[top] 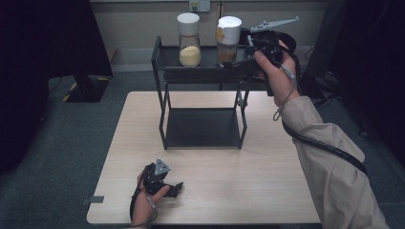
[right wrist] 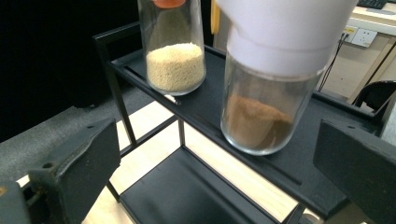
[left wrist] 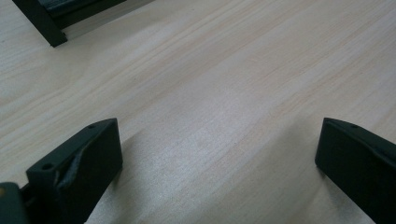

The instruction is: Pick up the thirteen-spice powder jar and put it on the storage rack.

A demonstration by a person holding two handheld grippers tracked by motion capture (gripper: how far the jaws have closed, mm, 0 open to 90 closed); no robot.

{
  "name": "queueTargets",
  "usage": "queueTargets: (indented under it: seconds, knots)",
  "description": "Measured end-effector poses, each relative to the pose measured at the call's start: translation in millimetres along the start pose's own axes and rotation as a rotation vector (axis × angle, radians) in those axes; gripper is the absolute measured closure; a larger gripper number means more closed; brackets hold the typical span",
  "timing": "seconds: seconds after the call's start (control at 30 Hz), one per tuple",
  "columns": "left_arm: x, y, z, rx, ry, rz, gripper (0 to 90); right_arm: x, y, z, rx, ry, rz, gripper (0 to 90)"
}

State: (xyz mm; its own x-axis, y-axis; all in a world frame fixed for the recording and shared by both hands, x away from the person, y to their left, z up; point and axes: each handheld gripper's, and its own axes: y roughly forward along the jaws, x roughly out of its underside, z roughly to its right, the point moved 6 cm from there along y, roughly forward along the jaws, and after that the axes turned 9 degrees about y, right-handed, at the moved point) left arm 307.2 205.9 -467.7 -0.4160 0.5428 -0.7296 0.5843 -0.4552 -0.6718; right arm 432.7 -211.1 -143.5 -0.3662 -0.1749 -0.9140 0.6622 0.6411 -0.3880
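1. We see the right gripper (top: 239,61) up at the rack's (top: 160,76) top shelf, jaws wide, nothing between them.
2. Jar of brown powder (right wrist: 261,116) stands upright on that shelf, just ahead of the jaws, not gripped.
3. Jar of yellow grains (right wrist: 175,65) stands beside it, apart.
4. Left gripper (top: 174,189) rests low on the table (top: 267,191), jaws wide, empty.

I could read no text, label, brand or number anywhere: the two jars (right wrist: 261,84) on my rack (top: 200,74) carried no legible writing, and the bench (top: 267,191) and my hand-held grippers bore no markings.
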Motion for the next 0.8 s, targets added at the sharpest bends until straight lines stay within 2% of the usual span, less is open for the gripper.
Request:
queueTargets:
  seconds: [0.8]
  knots:
    - [0.1, 0.0, 0.1, 0.0, -0.001, 0.0, 0.0, 68.5, -8.3, 9.3, -0.051, 0.041, -0.026, 0.6]
